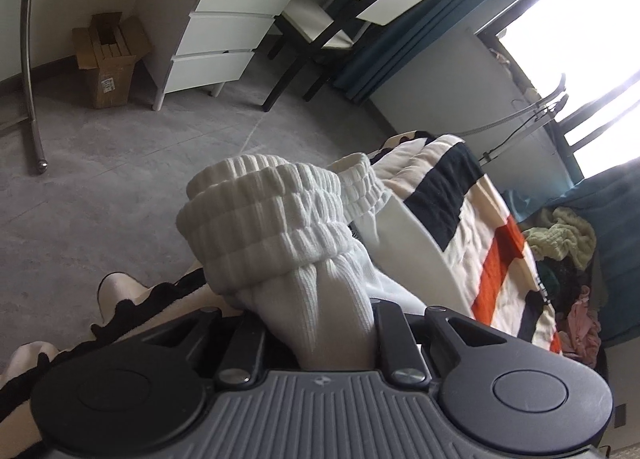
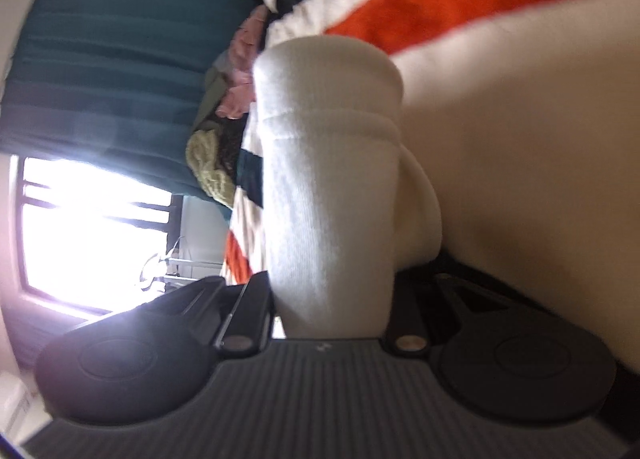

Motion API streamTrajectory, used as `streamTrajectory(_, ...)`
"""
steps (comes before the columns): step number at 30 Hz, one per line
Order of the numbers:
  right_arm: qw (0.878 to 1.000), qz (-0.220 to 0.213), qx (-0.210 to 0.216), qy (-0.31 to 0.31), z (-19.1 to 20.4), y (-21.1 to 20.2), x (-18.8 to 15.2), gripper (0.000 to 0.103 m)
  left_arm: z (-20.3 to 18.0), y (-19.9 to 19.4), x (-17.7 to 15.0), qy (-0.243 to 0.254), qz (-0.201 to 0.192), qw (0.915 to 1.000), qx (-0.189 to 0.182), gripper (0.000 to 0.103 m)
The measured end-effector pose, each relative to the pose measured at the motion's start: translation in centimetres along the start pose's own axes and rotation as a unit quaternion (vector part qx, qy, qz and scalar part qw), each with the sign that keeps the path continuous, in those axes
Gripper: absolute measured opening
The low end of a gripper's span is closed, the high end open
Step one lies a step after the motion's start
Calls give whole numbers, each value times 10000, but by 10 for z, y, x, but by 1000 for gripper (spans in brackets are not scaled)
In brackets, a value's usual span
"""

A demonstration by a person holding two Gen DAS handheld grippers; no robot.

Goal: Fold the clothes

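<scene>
White ribbed garment (image 1: 304,255) is clamped in left claw (image 1: 320,339) and right claw (image 2: 332,319).

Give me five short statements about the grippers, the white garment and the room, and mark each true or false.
1. The left gripper is clamped on a white garment with a gathered elastic band. True.
2. The right gripper is open and holds nothing. False: it is shut on white ribbed fabric.
3. The blanket is plain grey. False: it has cream, orange and dark blocks.
4. A cardboard box stands beside the white drawers. True.
5. The curtains are red. False: they are teal.
</scene>
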State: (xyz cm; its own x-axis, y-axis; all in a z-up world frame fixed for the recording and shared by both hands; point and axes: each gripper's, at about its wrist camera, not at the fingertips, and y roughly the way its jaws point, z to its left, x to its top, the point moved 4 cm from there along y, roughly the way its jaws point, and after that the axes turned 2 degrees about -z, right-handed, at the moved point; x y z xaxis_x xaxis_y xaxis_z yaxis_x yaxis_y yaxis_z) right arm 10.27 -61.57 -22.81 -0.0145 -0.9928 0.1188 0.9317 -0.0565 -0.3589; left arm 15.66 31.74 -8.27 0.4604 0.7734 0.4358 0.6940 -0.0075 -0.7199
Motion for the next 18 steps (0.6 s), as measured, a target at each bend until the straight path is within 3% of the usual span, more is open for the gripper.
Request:
streamTrajectory(6, 9998, 7, 171, 120, -19, 4, -3, 24, 2, -7, -3, 155, 390, 9988, 233, 36)
streamTrajectory(8, 9994, 14, 307, 133, -18, 4, -3, 33, 0, -14, -3, 321, 602, 9972, 318, 39)
streamTrajectory(10, 9989, -10, 441, 153, -18, 4, -3, 45, -3, -25, -6, 591, 673, 9950, 441, 51)
streamTrajectory(11, 9988, -31, 475, 129, -16, 3, -4, 53, -5, -31, -7, 732, 698, 9936, 507, 67)
streamTrajectory(12, 9987, -53, 505, 104, -13, 2, -5, 56, -7, -37, -9, 874, 723, 9919, 573, 76)
streamTrajectory(18, 9990, -186, 412, 3, -5, 3, -10, 70, -25, -71, -22, 1504, 535, 9861, 461, 81)
